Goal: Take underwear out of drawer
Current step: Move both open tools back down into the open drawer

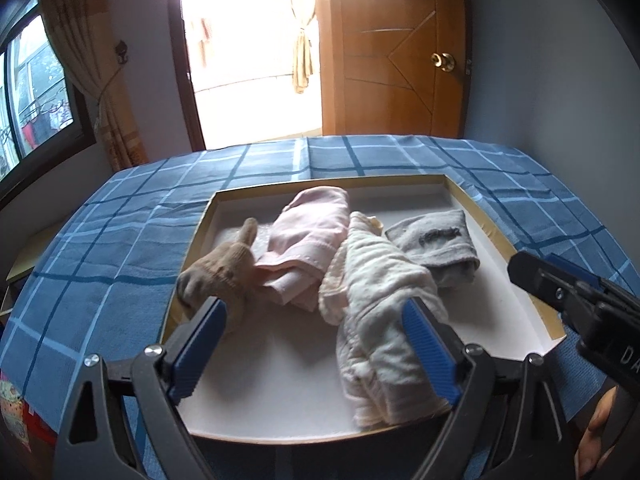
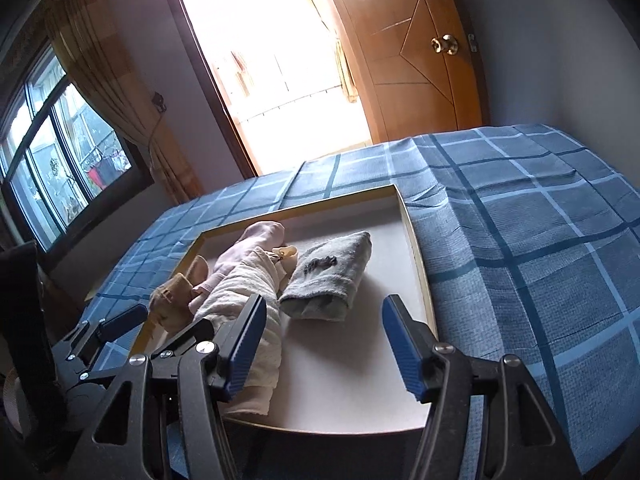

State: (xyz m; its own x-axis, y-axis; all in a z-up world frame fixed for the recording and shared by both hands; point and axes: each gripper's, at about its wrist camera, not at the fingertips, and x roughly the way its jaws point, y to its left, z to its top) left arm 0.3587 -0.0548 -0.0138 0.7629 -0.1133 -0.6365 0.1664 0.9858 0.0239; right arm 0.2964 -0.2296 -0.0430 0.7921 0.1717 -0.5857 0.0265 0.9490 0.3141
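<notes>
Cream-white crinkled cotton underwear [image 1: 376,320] lies in the shallow white-floored drawer with a tan wooden rim [image 1: 476,216], which sits on the blue plaid bedsheet [image 1: 100,240]. Its long axis runs from the drawer's near edge toward the far middle, the narrow end pointing away toward the orange wooden door [image 1: 396,48]. No label on it can be read.

Left gripper [image 1: 316,344], black with blue ribbed pads, hangs over the drawer's near edge with its jaws spread wide and nothing pressed between them. The underwear lies under and just behind the right-side pad [image 1: 428,352]; the other pad [image 1: 200,352] sits near the tan knitted sock [image 1: 224,268]. Contact with the cloth can't be judged.

Right gripper [image 2: 324,344] also stands apart, empty, over bare drawer floor. In its view the underwear [image 2: 256,300] passes behind its left-side pad [image 2: 244,348], so the garment is at the claw's left, not between the pads.

Beside the underwear: a folded pale pink cloth [image 1: 308,236] on the left, touching it, and a folded grey towel-like cloth [image 1: 440,244] to the right with a small dark embroidered mark, unreadable. Part of white lettering, "DA", shows on the right gripper's black body [image 1: 560,292] in the left wrist view.

Behind: bright open doorway [image 1: 248,40], brass doorknob [image 1: 443,61], beige curtain [image 1: 80,60], dark-framed window [image 1: 32,92].
</notes>
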